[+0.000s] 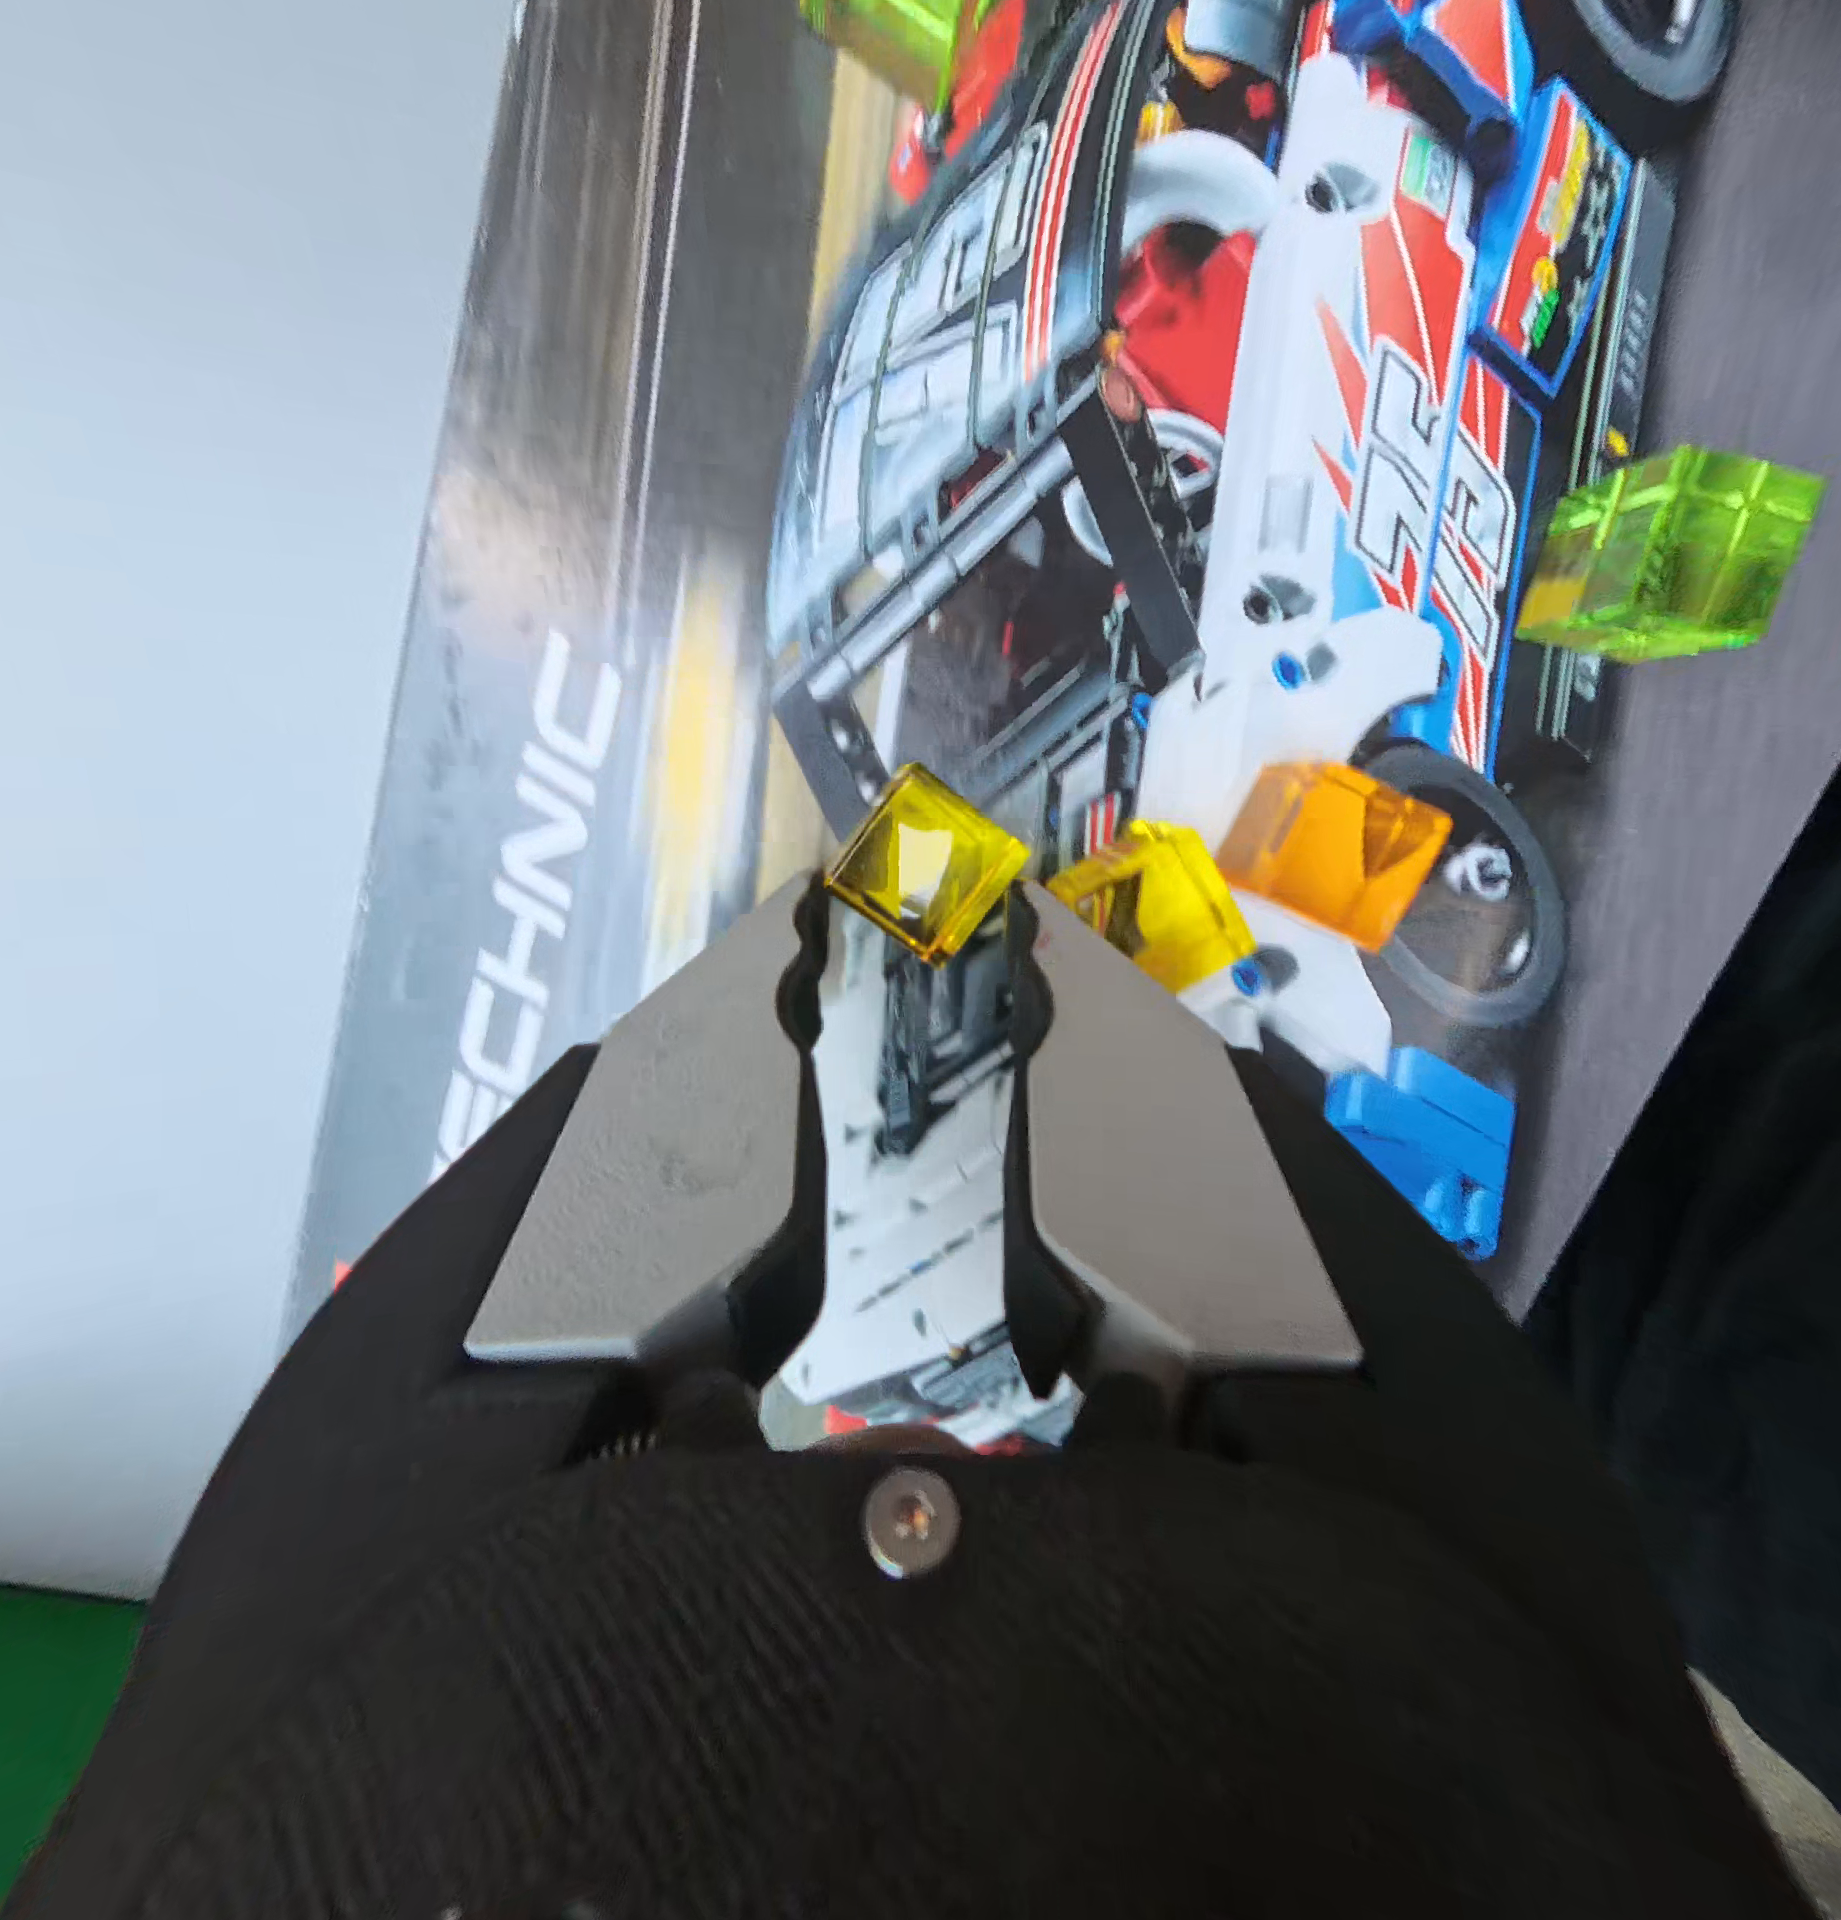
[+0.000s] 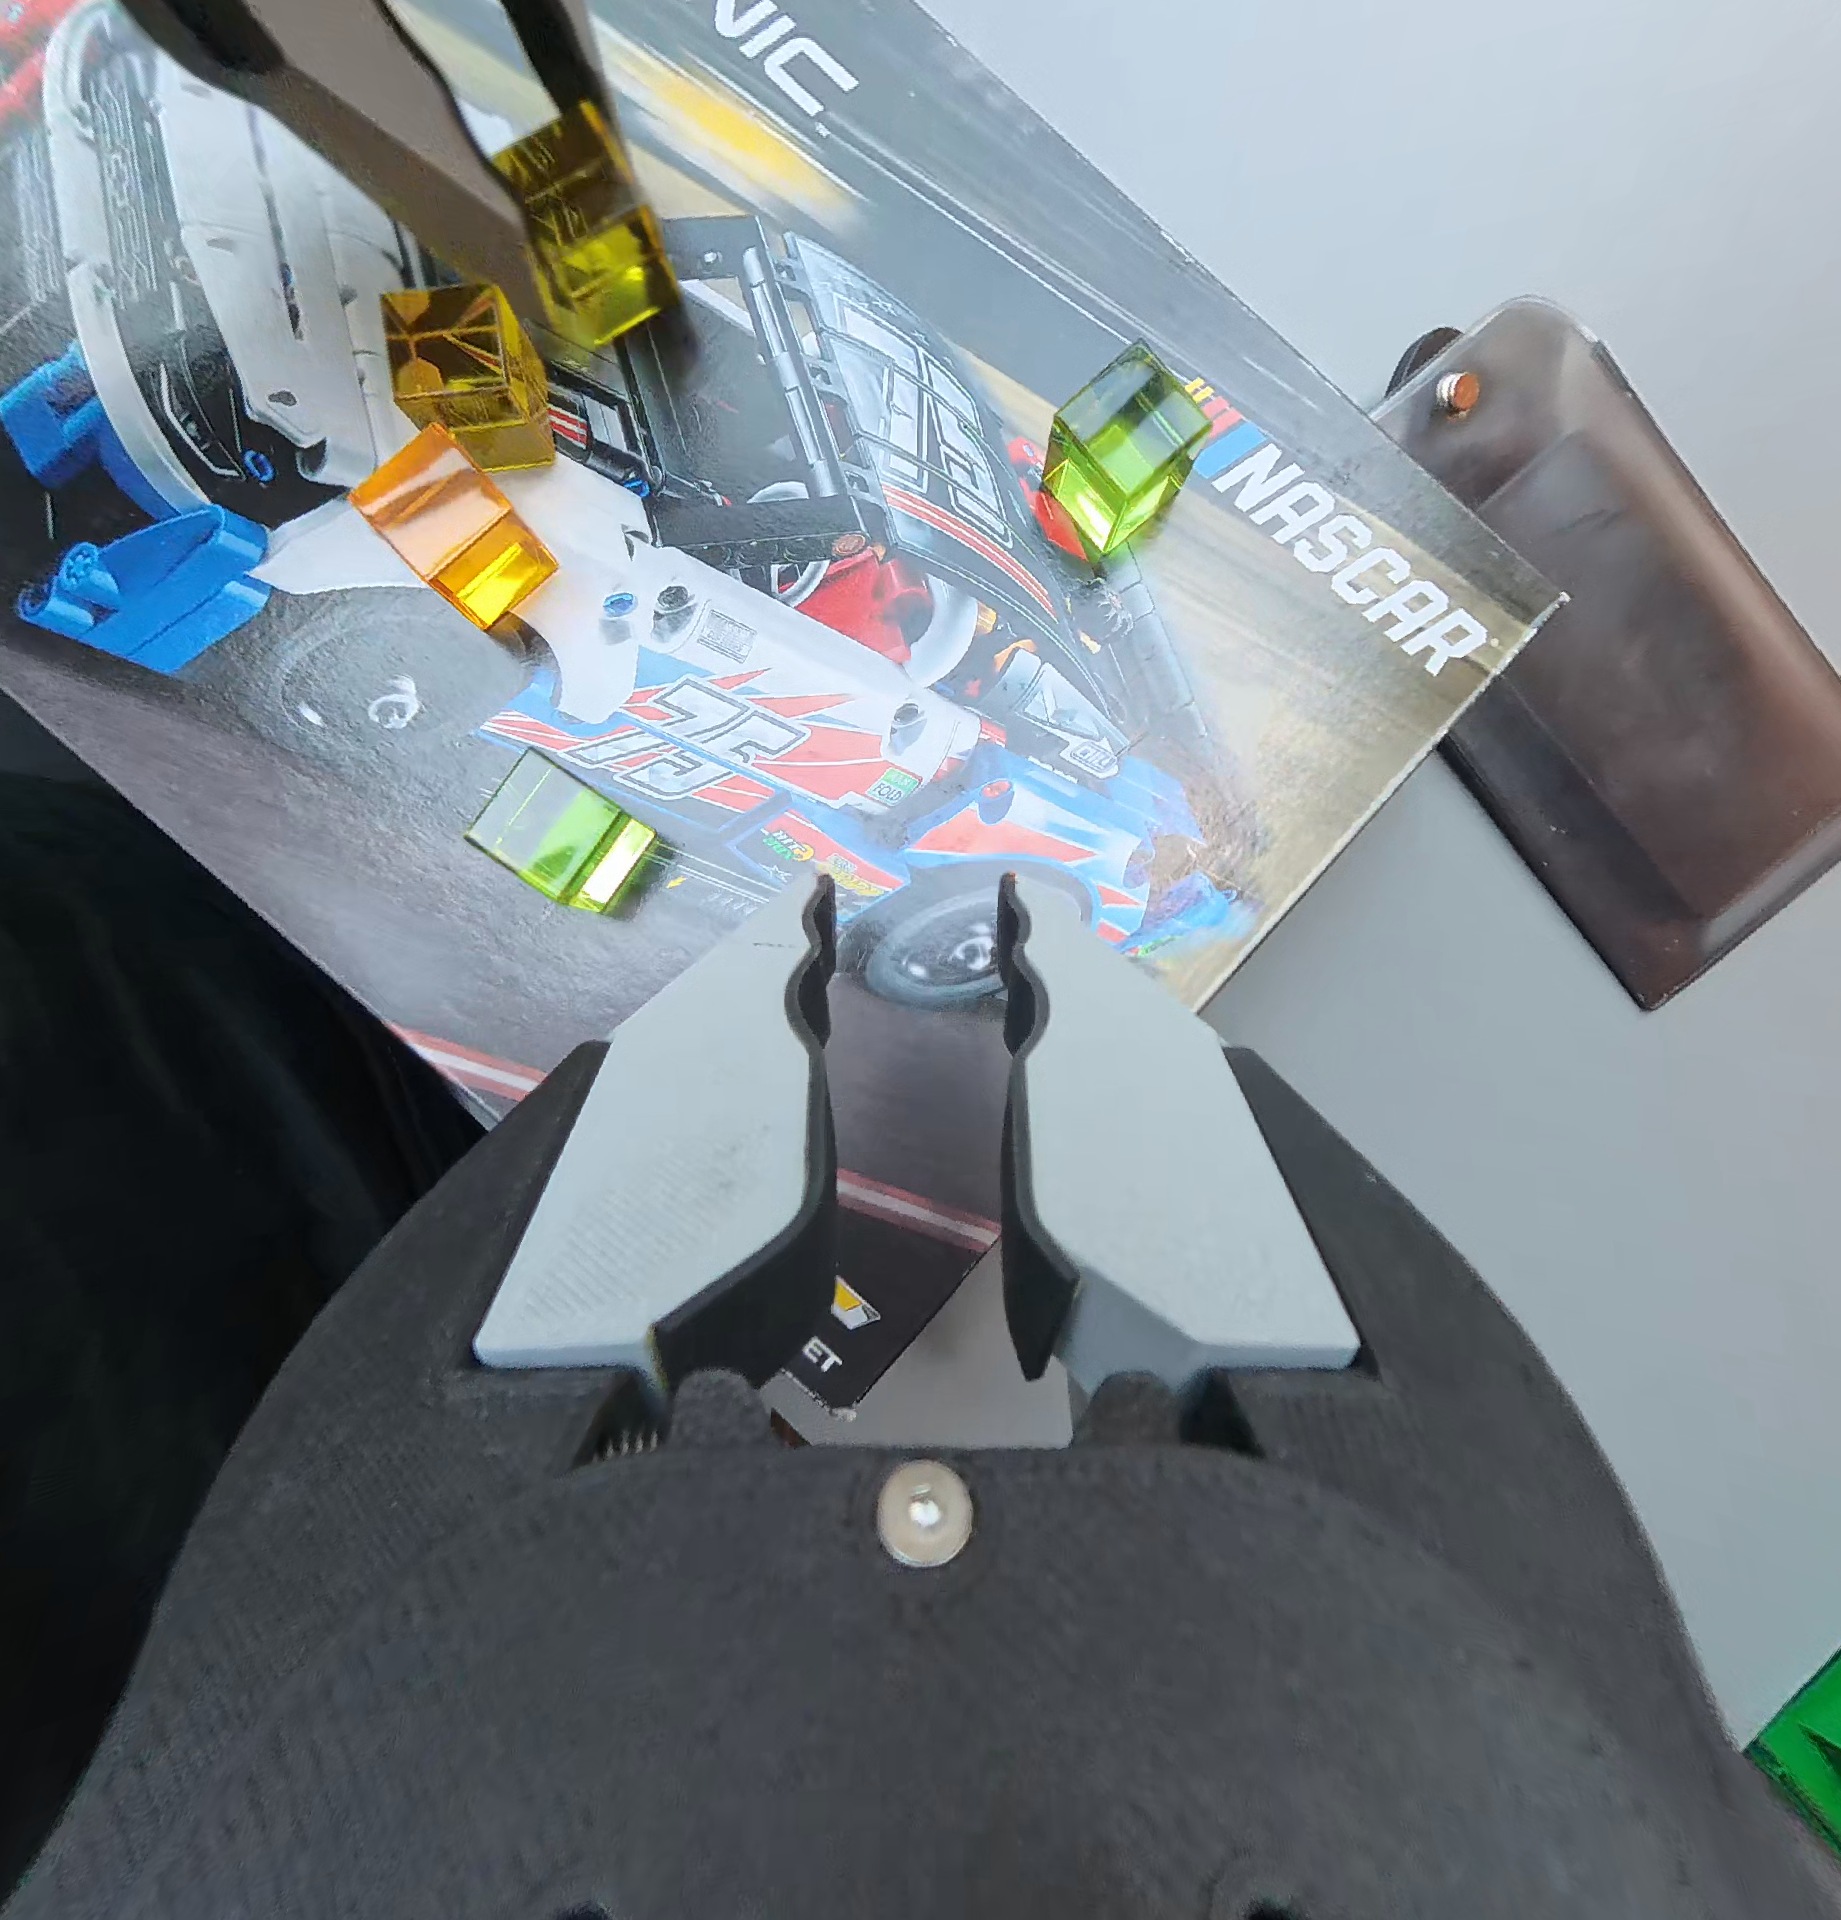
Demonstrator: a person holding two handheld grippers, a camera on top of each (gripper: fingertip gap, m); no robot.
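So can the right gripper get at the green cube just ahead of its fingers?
Probably yes: the right gripper is open and empty, the nearest green cube lies alone on the box, slightly left of it, nothing between.

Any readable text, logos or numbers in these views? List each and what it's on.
I won't transcribe writing; here is where it stands.
Large white lettering: along the long edge of the printed box.
White logo lettering: near the box corner, in the right wrist view.
Big number: on the side of the pictured race car.
Small decals on that car: too small to read.
Cubes, such as the green cube: none.
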